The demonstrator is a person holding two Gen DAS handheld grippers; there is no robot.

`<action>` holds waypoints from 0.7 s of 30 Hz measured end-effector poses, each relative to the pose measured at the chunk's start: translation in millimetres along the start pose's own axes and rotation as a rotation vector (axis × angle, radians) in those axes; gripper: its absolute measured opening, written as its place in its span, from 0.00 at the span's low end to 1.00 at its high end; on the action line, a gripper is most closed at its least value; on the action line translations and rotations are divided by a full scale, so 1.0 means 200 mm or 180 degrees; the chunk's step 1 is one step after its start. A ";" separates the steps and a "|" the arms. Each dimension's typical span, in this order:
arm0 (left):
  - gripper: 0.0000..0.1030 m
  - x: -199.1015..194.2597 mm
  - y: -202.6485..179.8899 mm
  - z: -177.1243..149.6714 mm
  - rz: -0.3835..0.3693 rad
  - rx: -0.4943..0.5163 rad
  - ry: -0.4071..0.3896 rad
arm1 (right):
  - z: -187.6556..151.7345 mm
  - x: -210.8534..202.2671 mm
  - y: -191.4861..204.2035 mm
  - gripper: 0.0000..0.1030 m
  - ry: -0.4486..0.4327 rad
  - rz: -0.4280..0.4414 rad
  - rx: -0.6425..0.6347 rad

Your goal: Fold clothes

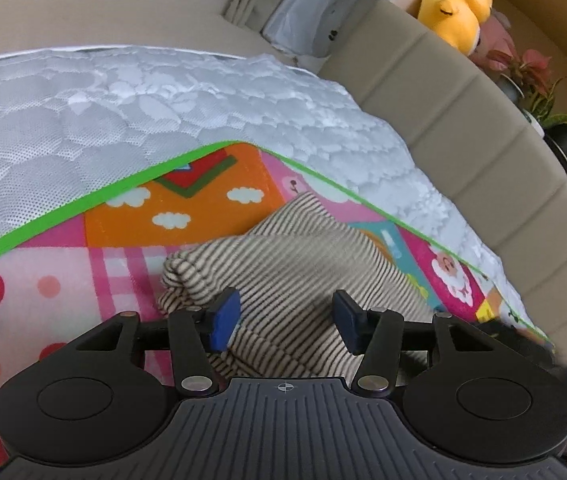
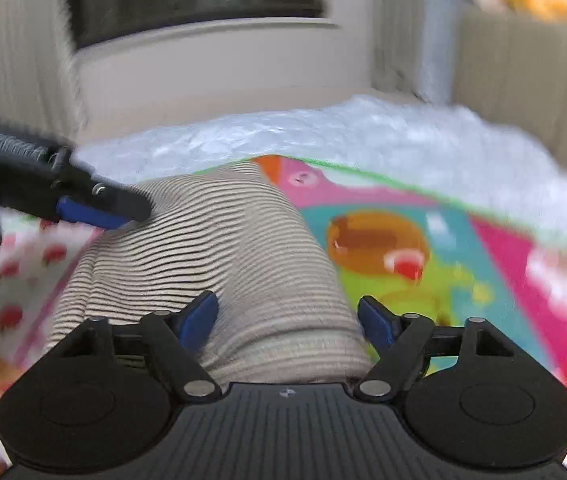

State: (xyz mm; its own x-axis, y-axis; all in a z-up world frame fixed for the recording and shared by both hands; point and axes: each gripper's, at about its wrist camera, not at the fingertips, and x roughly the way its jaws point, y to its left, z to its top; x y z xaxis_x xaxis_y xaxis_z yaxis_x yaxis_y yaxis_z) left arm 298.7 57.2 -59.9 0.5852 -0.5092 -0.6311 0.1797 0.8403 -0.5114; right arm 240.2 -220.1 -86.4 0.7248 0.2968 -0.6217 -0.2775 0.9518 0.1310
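Garment: striped knit top [image 1: 283,264], cream with dark stripes, bunched and partly folded on a cartoon play mat [image 1: 131,216] spread over a quilted white mattress [image 1: 123,96].

Left gripper [image 1: 285,320]: jaws about half open, straddling a fold of the top; blue pads [image 1: 225,318] stand at the cloth, and no clamping is visible.

Right gripper [image 2: 287,320]: jaws wide, over the near end of the top, gripping nothing; this view is blurred.

Risks, as judged:
- Loose roll at the left edge of the garment may spring open if the left jaws shut on one layer only.
- Wide right jaws could snag the mat with the cloth, dragging both.
- Both grippers work close together over the same garment; a collision is possible.
- Thick knit may slip between the pads, leaving the fold crooked.
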 end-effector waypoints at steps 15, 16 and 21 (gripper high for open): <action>0.59 -0.10 -0.02 -0.01 0.0217 -0.0004 -0.0150 | -0.04 -0.03 0.15 0.78 0.0305 0.0191 0.0106; 0.73 -0.13 -0.04 -0.02 0.0289 -0.0046 -0.0140 | -0.03 -0.03 0.14 0.79 0.0311 0.0204 0.0125; 0.87 -0.21 -0.13 -0.10 0.0586 -0.0360 0.0041 | -0.03 -0.03 0.12 0.79 0.0321 0.0239 0.0137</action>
State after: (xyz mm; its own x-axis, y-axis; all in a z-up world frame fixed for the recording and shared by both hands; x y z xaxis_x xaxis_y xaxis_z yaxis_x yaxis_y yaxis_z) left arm 253.2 52.0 -32.1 0.5896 -0.3520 -0.7270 -0.0195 0.8936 -0.4485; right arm 225.1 -200.0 -83.4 0.6352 0.3602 -0.6832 -0.2996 0.9303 0.2119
